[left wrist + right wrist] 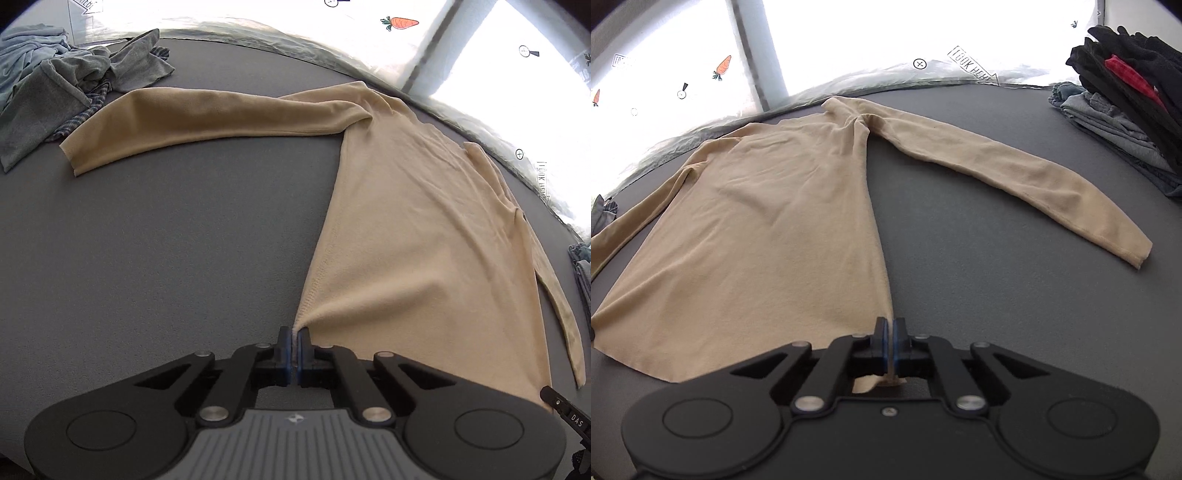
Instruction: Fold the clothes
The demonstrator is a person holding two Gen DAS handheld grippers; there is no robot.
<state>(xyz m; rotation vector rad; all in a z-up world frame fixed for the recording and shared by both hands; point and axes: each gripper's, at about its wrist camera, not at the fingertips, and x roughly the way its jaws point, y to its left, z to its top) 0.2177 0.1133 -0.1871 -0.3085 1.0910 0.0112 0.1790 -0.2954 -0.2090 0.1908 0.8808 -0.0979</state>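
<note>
A tan long-sleeved shirt (413, 229) lies spread flat on the grey table (166, 240), with its collar toward the far edge. In the left wrist view one sleeve (207, 122) stretches out to the left. My left gripper (294, 334) is shut on the shirt's lower left hem corner, and cloth shows between its blue pads. In the right wrist view the same shirt (768, 229) fills the left half, and its other sleeve (1015, 173) runs out to the right. My right gripper (890, 325) is shut on the lower right hem corner; a bit of cloth pokes out behind the pads.
A heap of unfolded grey, blue and checked clothes (51, 88) lies at the table's far left. A stack of folded dark, red and grey clothes (1130, 96) sits at the far right. Crinkled plastic sheeting (701, 129) lines the table's far edge below bright windows.
</note>
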